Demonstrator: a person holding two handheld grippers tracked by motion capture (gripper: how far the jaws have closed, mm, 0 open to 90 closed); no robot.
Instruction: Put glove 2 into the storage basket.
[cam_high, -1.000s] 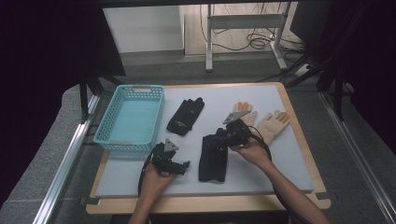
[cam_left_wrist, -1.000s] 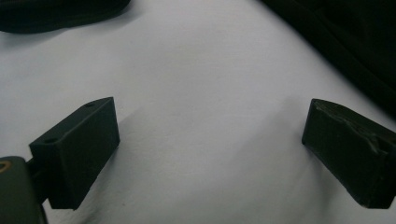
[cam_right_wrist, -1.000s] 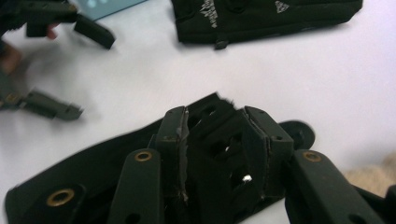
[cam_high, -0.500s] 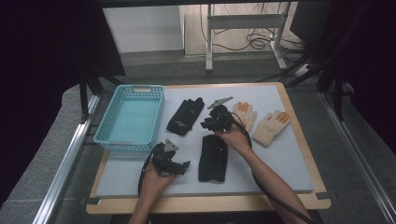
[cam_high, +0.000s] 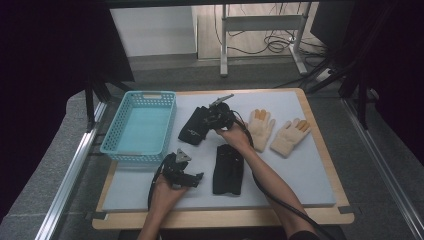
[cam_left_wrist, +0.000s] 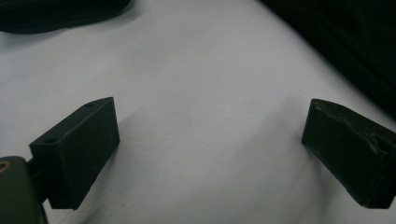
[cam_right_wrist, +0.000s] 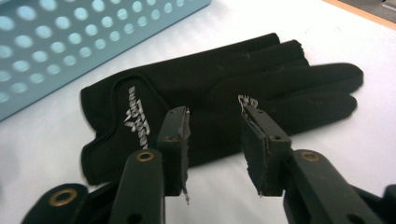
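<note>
Black fabric, a glove (cam_right_wrist: 210, 98) with white lettering near its cuff, lies flat on the pale desk (cam_high: 310, 165) just right of the turquoise basket (cam_high: 137, 127); in the high view this glove (cam_high: 194, 126) sits a little above the middle of the frame. The right tongs (cam_high: 212, 114) hang over it, held by the person's right hand (cam_high: 234, 137), which reaches up from the lower right. In the right gripper view these tongs (cam_right_wrist: 215, 140) stand partly apart with a clear gap between the pads, above the glove's palm and not pressing on it. Their jaws have just been opening, and nothing is clamped between them.

A second black glove (cam_high: 228, 170) lies lower in the frame, between the two forearms, fingers toward the bottom edge. Two cream gloves with orange fingertips rest side by side at the right of the desk, one (cam_high: 261, 129) just beside the right hand, the other (cam_high: 290, 136) farther right.

The left tongs (cam_high: 192, 178) lie low on the desk at the lower left of centre, in the person's left hand (cam_high: 165, 190), pointing toward the lower black glove and a little apart from it. In the left gripper view these tongs (cam_left_wrist: 210, 140) are spread wide over bare desk surface, empty, with dark fabric at the upper edges of the frame.
</note>
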